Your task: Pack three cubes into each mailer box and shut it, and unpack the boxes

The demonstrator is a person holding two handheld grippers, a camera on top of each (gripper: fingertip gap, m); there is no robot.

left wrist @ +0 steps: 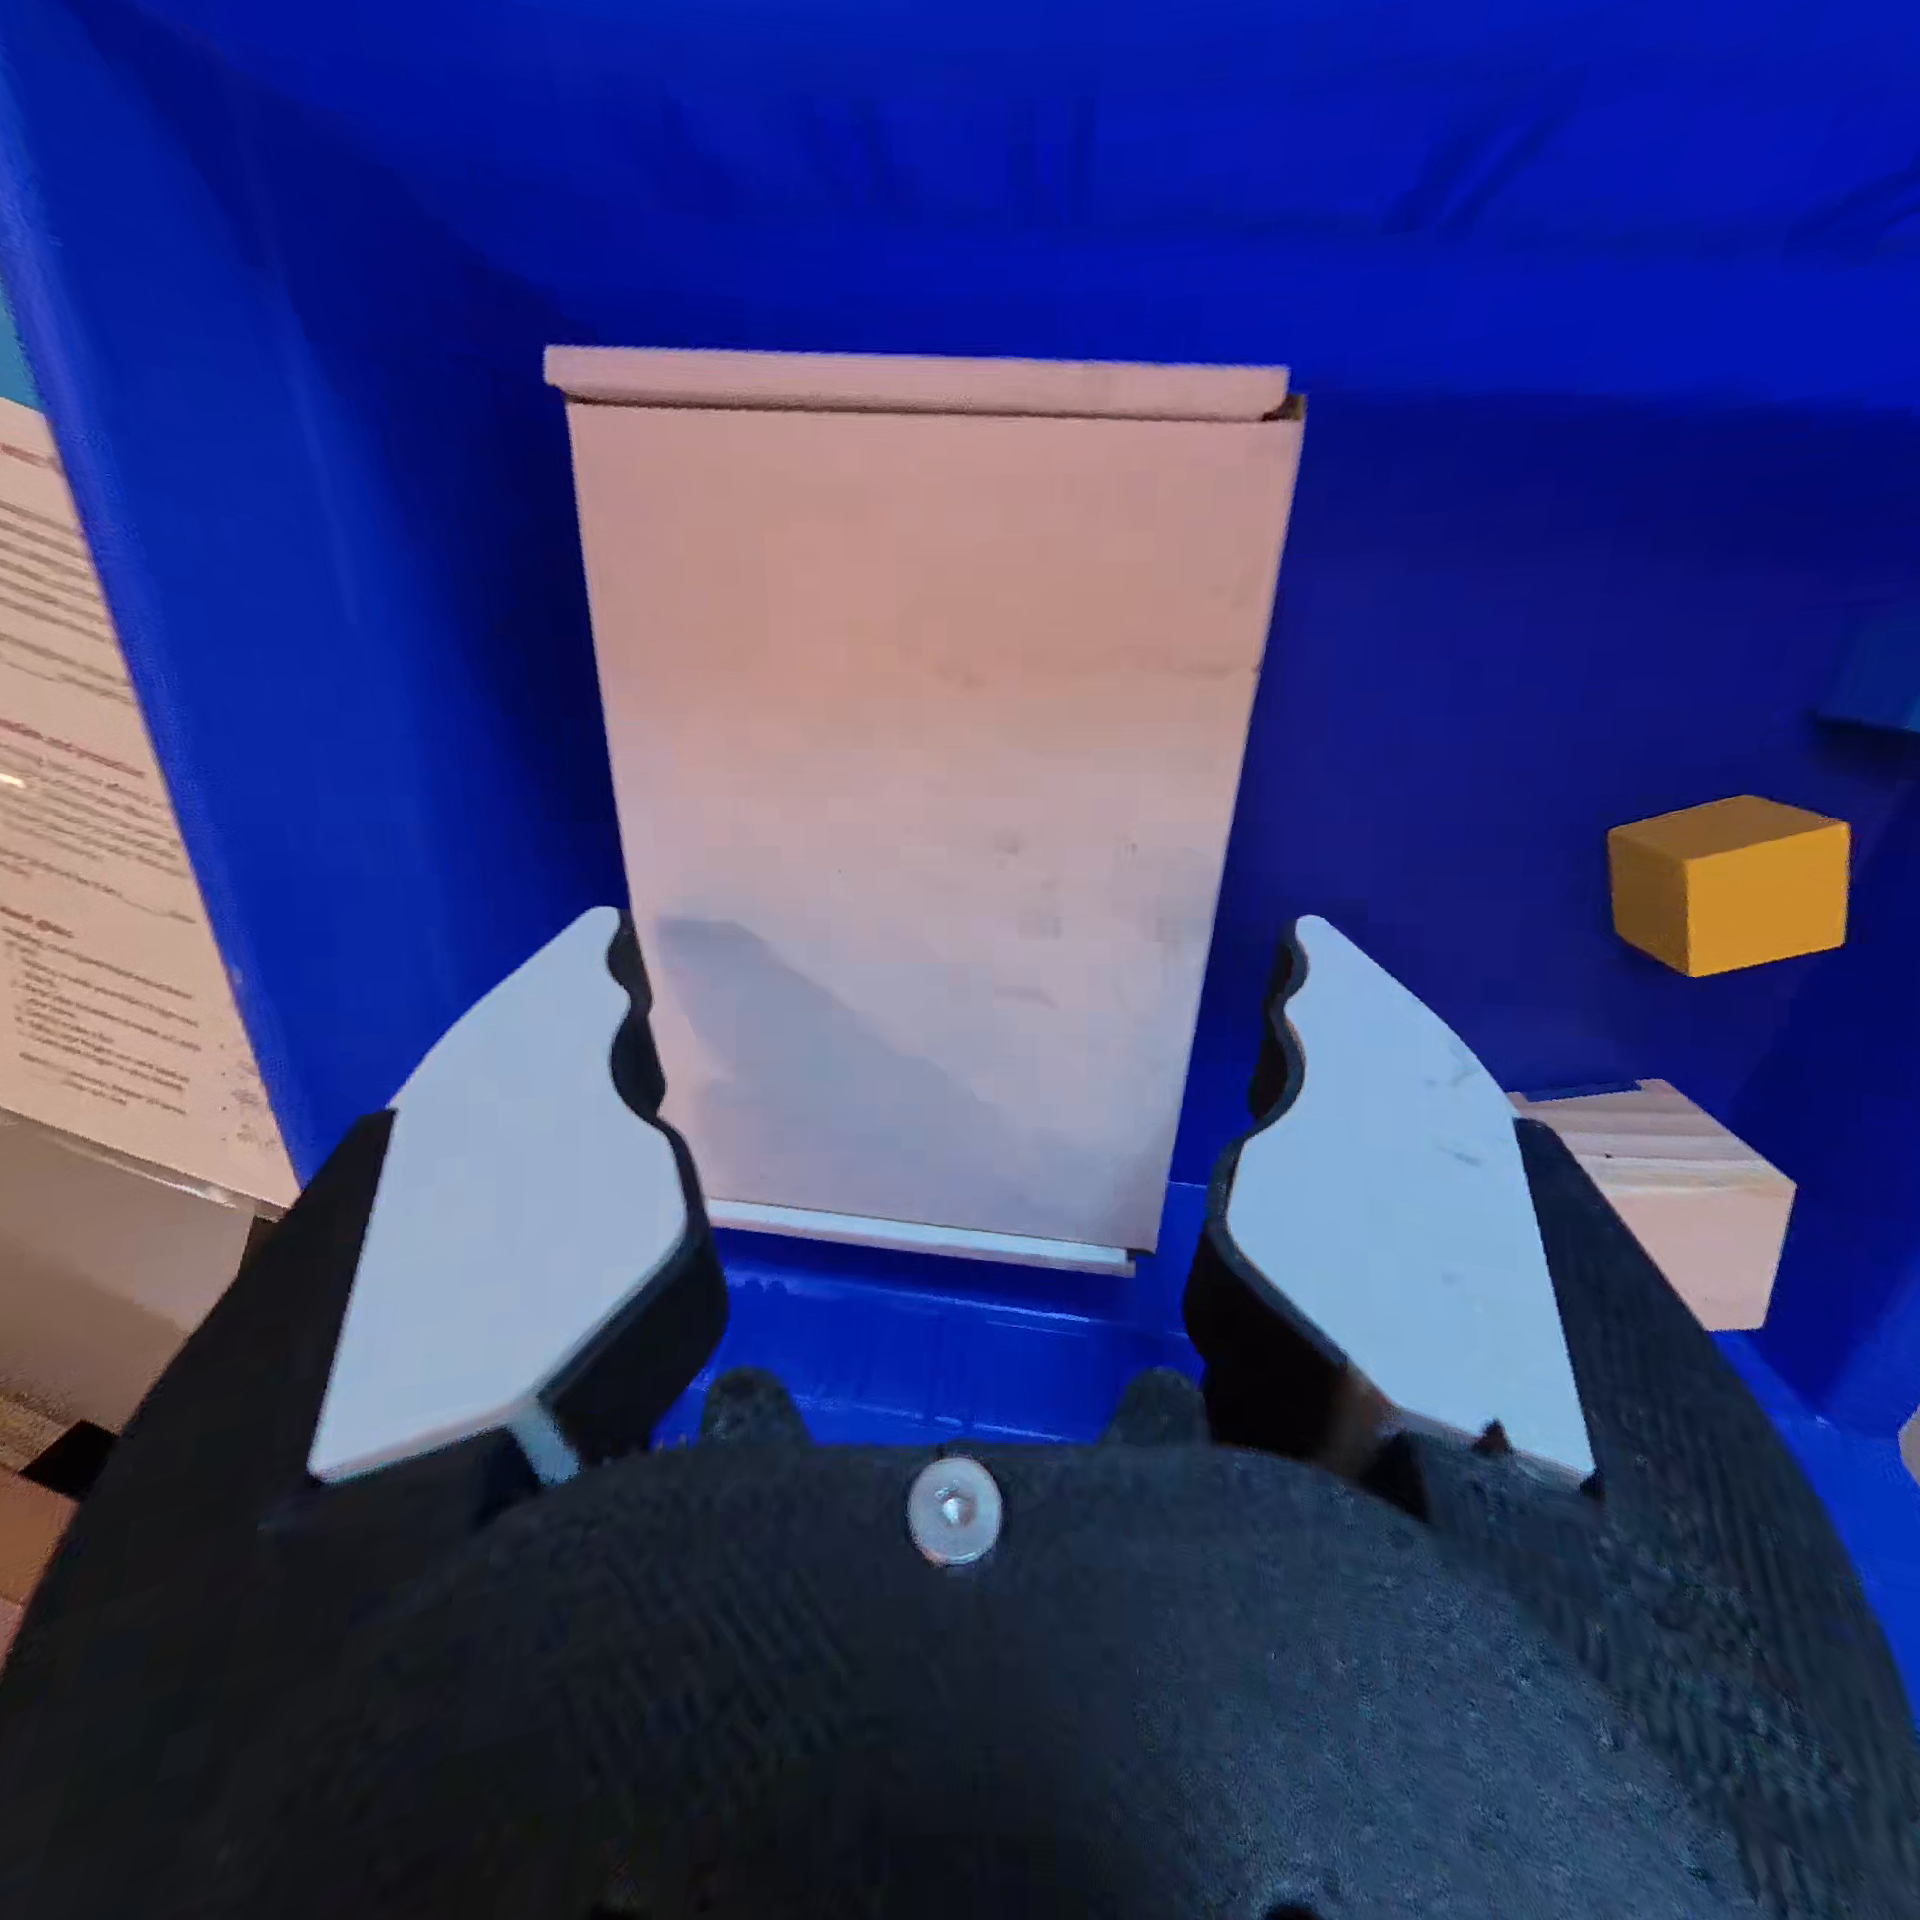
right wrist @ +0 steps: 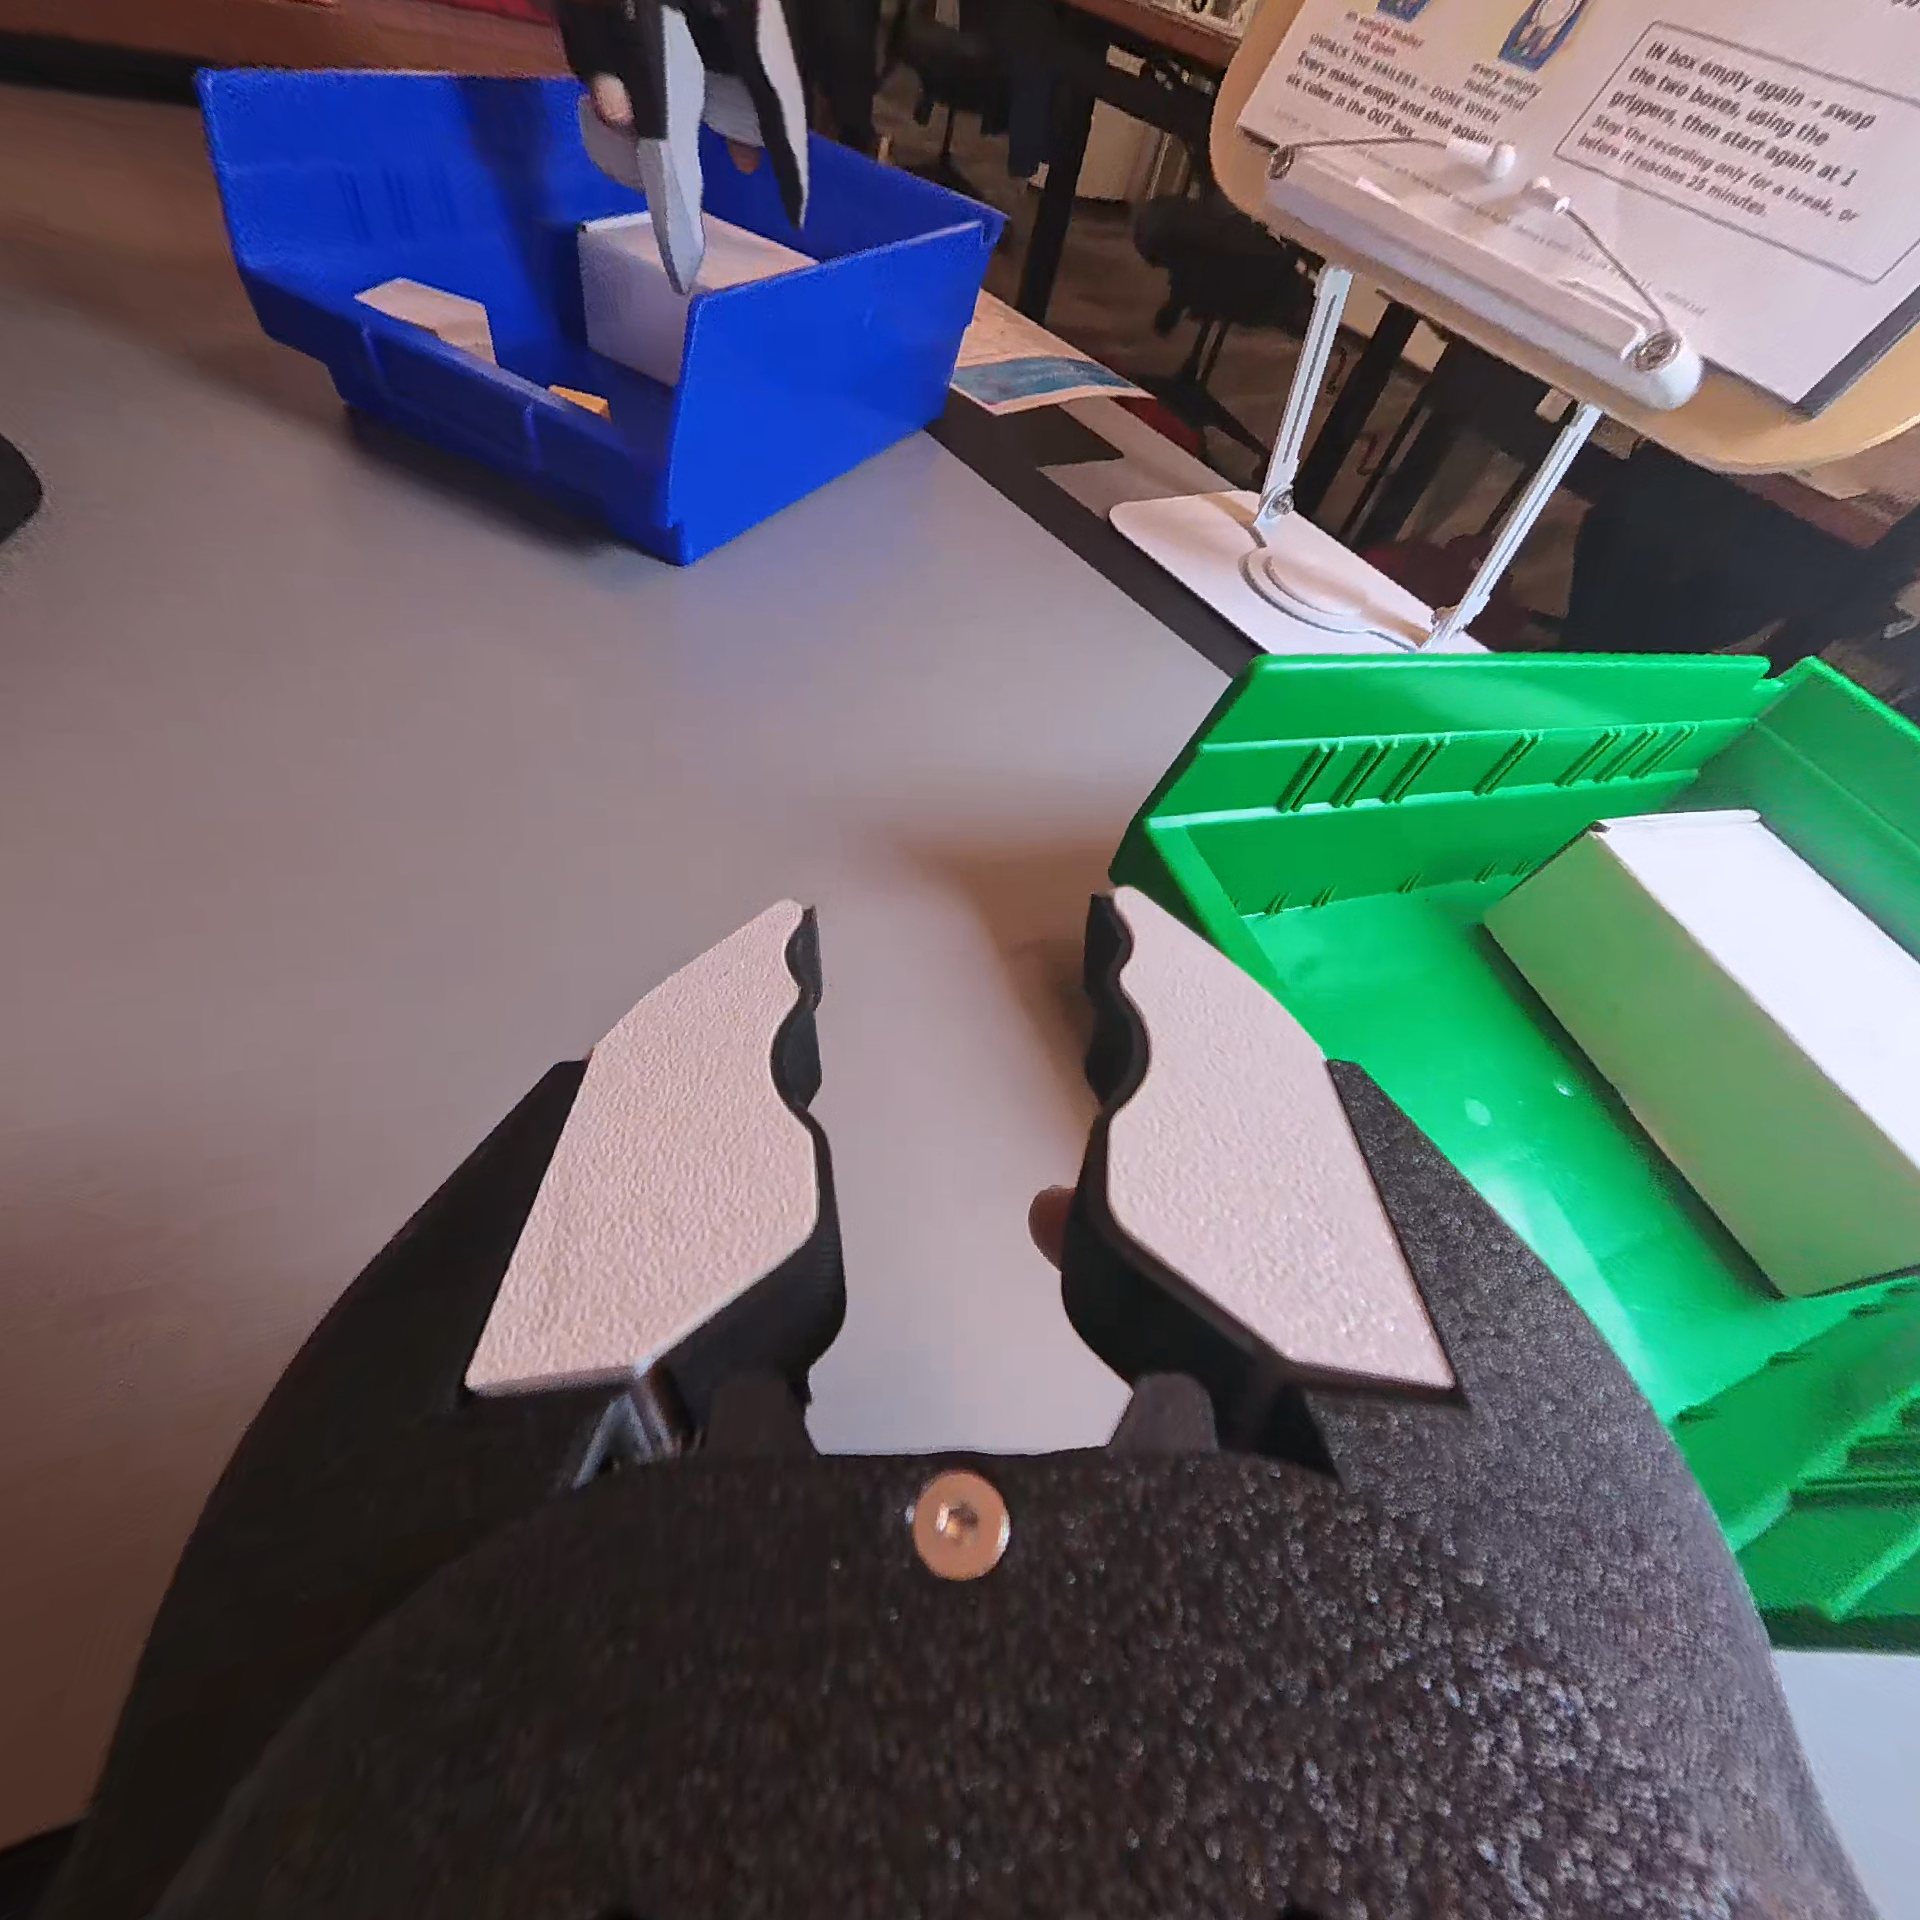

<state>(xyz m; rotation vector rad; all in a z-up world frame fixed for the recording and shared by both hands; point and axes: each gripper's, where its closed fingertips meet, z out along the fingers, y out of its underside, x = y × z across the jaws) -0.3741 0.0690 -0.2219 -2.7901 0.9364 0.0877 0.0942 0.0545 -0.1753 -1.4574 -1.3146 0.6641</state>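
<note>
My left gripper (left wrist: 956,935) is open and hangs over a shut white mailer box (left wrist: 925,790) inside the blue bin (left wrist: 395,644), a finger on each side of the box's near end. A yellow cube (left wrist: 1730,899) and a plain wooden cube (left wrist: 1662,1195) lie in the bin to the right. In the right wrist view the left gripper (right wrist: 727,223) shows far off over the same box (right wrist: 634,301) in the blue bin (right wrist: 821,416). My right gripper (right wrist: 951,925) is open and empty above the grey table (right wrist: 416,831). A second shut white mailer box (right wrist: 1756,1018) lies in the green bin (right wrist: 1351,831) to its right.
A white stand (right wrist: 1309,561) holding a printed instruction sheet (right wrist: 1621,135) rises at the table's far right edge. A paper sheet (left wrist: 83,831) lies left of the blue bin. Chairs and dark furniture stand beyond the table. There is about 50 cm between the tips of the two grippers. The yellow cube (left wrist: 1730,899) is about 9 cm from my left fingertips.
</note>
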